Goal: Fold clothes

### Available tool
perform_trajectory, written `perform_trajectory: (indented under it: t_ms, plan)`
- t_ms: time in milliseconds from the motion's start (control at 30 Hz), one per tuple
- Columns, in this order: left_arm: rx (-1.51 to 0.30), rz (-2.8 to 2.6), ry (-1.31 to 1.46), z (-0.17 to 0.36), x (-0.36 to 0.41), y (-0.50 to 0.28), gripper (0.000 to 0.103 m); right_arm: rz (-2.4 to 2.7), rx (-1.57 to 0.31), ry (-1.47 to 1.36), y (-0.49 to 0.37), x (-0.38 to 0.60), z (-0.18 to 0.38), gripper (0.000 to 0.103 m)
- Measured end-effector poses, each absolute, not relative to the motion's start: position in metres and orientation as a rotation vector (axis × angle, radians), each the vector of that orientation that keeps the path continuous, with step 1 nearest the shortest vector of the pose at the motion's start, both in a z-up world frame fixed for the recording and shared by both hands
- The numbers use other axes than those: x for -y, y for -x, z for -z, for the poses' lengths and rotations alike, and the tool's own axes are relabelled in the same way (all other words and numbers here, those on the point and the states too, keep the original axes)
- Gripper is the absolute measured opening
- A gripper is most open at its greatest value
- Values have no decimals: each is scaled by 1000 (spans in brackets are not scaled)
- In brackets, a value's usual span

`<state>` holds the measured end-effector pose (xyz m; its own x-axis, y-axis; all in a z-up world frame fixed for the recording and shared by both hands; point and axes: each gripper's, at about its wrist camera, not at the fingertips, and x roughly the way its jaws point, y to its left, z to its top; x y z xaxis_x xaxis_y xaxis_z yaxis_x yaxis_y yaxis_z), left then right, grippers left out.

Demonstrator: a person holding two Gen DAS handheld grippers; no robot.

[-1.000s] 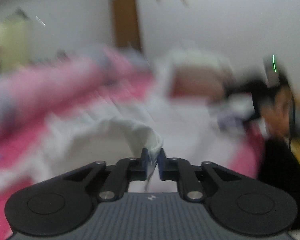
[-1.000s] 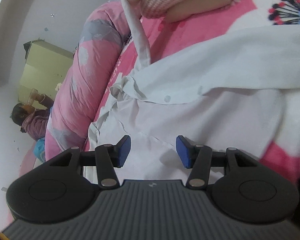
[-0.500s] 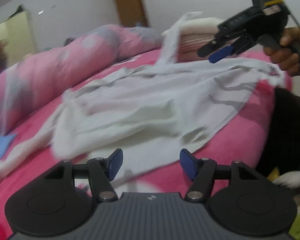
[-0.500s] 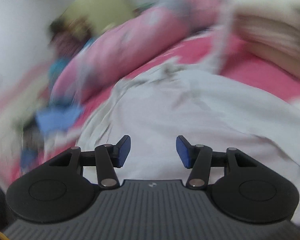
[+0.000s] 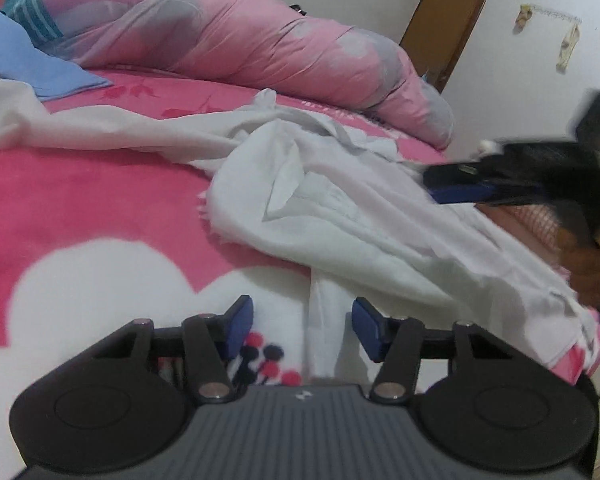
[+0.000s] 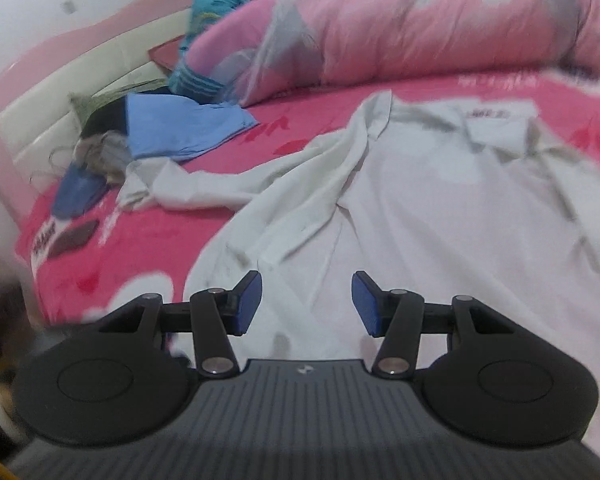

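On the pink bed (image 5: 80, 200), the white shirt (image 6: 440, 220) lies rumpled, its right edge cut off, under the spread-jawed, empty left gripper (image 5: 303, 326) and right gripper (image 6: 306, 300).

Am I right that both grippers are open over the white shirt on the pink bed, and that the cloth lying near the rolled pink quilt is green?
Not quite: that cloth is blue, not green, as the right wrist view shows. The rest holds: the left gripper and right gripper are both open, over the white shirt on the pink bed, with the cloth near the rolled pink quilt.
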<state>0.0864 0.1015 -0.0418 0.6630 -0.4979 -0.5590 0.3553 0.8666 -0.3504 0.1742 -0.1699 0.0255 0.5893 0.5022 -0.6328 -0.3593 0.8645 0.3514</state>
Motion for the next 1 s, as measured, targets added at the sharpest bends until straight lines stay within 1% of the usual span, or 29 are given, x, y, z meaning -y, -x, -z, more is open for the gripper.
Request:
perform_trajectory:
  t_ms: [33, 67, 133, 200, 333, 433, 467, 533, 633, 733, 933, 967, 1000]
  plan:
    - [-687, 499, 220, 43, -102, -88, 44, -488, -839, -226, -193, 166, -23, 49]
    - [-679, 512, 233, 46, -105, -88, 40, -480, -870, -256, -209, 163, -21, 49]
    - [-665, 537, 258, 52, -111, -90, 36, -478, -906, -313, -239, 157, -17, 49]
    - [-650, 562, 283, 58, -117, -91, 29, -464, -916, -346, -267, 150, -15, 49]
    - [-623, 612, 358, 72, -132, -94, 13, -404, -916, -353, -327, 136, -9, 49]
    - [-604, 636, 406, 79, -140, -96, 7, -318, -900, -335, -366, 134, 4, 48]
    - [-597, 643, 417, 81, -141, -96, 7, -295, -886, -350, -377, 136, 7, 48]
    - [-583, 656, 438, 84, -144, -97, 6, -269, -854, -389, -399, 144, 10, 44]
    - [-563, 671, 453, 88, -146, -97, 7, -259, -824, -438, -431, 150, 16, 45]
    - [-550, 678, 447, 88, -145, -97, 6, -284, -839, -489, -459, 150, 27, 45]
    - [-536, 688, 444, 89, -143, -96, 4, -286, -800, -415, -489, 133, 42, 45]
    - [-534, 686, 444, 89, -143, -96, 4, -289, -799, -389, -492, 130, 44, 44]
    - [-530, 681, 444, 89, -143, -96, 3, -289, -799, -352, -494, 126, 46, 38]
